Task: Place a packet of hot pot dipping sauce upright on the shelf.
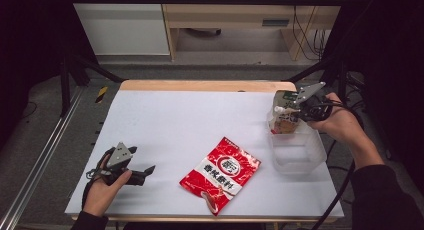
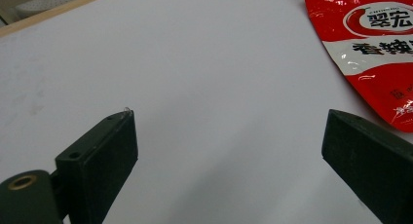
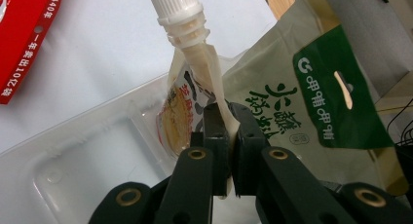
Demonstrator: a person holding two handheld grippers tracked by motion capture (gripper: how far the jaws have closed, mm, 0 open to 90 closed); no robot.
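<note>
One pouch is in hand: the right gripper (image 3: 228, 118) pinches the spouted pouch (image 3: 182, 112) above the clear tray (image 1: 299, 155), not yet laid in. Left gripper (image 1: 142, 173) rests wide, holding nothing. Red packet (image 1: 221, 173) lies mid-table, waiting, I'd judge.

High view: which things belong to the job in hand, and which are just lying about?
In the job:
- white-capped spouted pouch, pinched by right gripper
- clear plastic tray below it
- green-topped beige bag by the tray

Lying about:
- red seasoning packet
- left gripper, open, idle
</note>
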